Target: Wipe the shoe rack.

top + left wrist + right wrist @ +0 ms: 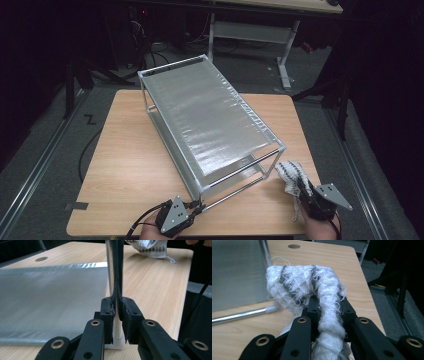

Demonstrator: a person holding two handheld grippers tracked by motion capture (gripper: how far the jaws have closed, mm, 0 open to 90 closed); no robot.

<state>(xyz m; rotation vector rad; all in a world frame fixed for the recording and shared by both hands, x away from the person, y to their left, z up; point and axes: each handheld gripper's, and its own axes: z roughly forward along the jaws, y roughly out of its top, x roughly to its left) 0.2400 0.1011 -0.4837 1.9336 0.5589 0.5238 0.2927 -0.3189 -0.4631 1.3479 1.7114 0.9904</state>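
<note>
A metal two-tier rack (172, 65) with silvery fabric shelves stands slantwise on the wooden table (125, 165). My left gripper (199, 206) is at the rack's near corner, and in the left gripper view its jaws (117, 307) are shut on the upright corner post (113, 270), beside the lower shelf (50, 302). A white knitted cloth with dark stripes (290, 172) is lifted just right of the rack's near right corner, and my right gripper (301, 189) is shut on it. Seen in the right gripper view, the cloth (299, 282) bunches up between and above the jaws (328, 307).
A bottom rail of the rack (239, 316) lies close to the left of the cloth. The table's right edge (305, 145) is near my right hand. A white desk leg (285, 60) and cables stand on the floor behind the table.
</note>
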